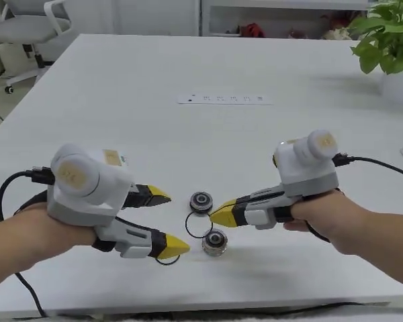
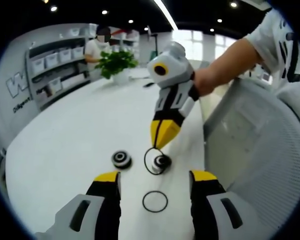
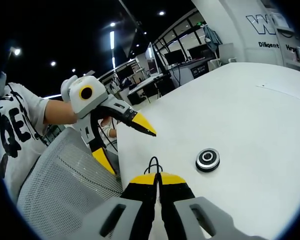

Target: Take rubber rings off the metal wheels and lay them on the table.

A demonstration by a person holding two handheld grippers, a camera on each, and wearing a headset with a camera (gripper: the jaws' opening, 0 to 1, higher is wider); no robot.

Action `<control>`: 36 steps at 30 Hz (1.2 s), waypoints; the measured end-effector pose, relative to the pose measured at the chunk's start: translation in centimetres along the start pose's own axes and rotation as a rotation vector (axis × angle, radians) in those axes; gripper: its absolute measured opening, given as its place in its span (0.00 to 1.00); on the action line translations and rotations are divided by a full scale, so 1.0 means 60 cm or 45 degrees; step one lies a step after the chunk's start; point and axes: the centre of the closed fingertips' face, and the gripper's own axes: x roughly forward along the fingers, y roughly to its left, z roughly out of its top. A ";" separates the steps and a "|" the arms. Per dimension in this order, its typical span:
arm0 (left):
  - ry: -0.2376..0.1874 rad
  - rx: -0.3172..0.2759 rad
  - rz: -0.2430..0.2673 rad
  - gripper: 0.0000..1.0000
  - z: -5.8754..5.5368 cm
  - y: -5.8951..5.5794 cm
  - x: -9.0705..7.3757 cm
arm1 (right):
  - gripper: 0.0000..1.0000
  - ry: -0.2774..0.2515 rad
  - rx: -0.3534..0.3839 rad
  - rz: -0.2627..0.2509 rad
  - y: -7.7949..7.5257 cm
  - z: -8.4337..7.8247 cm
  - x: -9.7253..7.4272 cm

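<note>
The right gripper (image 1: 221,215) has its jaws pressed fully together on a thin rubber ring (image 1: 187,225). I think this is why it points so low and flat. The ring hangs in a loop from the tips and reaches down to the metal wheel (image 1: 215,241) just below them, so it seems to be in the middle of coming off. Whether the loop is already clear of that wheel, I cannot tell.

The second wheel (image 1: 201,201) sits just beside the tips and apart from them, and I judge that its own dark ring is on it.

The left gripper (image 1: 165,221) has its jaws wide apart and grips nothing. Another ring (image 2: 155,201) lies flat on the counter (image 1: 188,134) between its two jaws, probably laid there as a finished one.

Both hands are low, with the wrists near the counter. The two grippers point toward each other, with the wheels between them.
</note>
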 end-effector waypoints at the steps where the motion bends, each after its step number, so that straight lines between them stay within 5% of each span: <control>1: -0.001 -0.002 0.002 0.57 -0.001 0.001 -0.002 | 0.00 0.002 -0.002 0.003 0.001 0.000 0.001; 19: -0.001 -0.033 0.022 0.59 -0.017 -0.007 -0.029 | 0.00 0.005 -0.013 0.038 0.018 0.011 0.016; 36: 0.004 -0.059 0.056 0.60 -0.035 0.005 -0.050 | 0.00 0.025 -0.034 0.087 0.042 0.016 0.051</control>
